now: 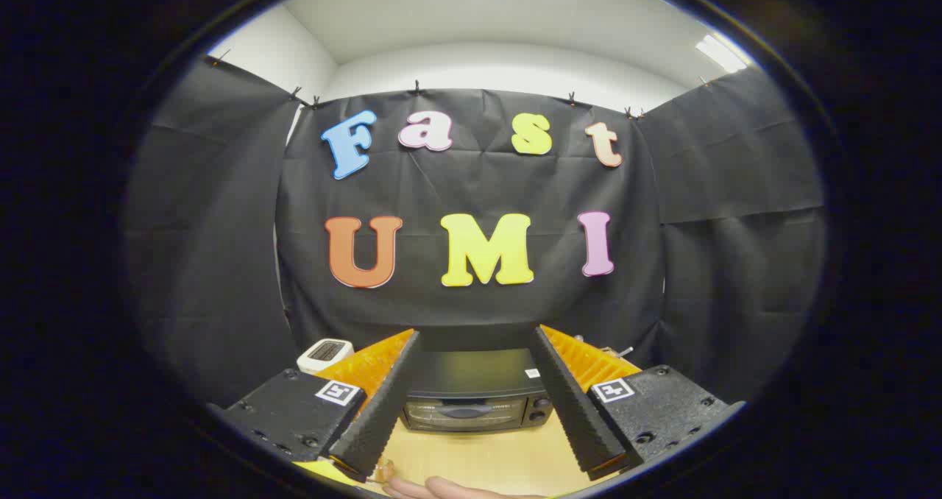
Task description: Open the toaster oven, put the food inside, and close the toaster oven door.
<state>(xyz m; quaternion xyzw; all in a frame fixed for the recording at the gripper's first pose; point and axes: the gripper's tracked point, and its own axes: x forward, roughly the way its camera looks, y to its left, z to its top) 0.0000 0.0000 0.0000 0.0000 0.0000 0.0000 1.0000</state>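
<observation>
The worktop (478, 458) carries the oven (471, 392) at its back against the booth wall, door shut and facing the tool (475, 344), presumably so the handle can be reached head-on. The tool hangs high and well short of it, fingers spread wide, holding nothing. A hand (441, 489) rests on the near edge. The food I cannot make out.

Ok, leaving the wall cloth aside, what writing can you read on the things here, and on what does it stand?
Nothing legible.
Toaster oven front: printing by the door and knobs, too small to read.
White sticker on its top: too small to read.
White device beside it: display blurred.
Square markers on the claw: patterns, no words.
Claw open, empty, oven beyond its fingers.
</observation>
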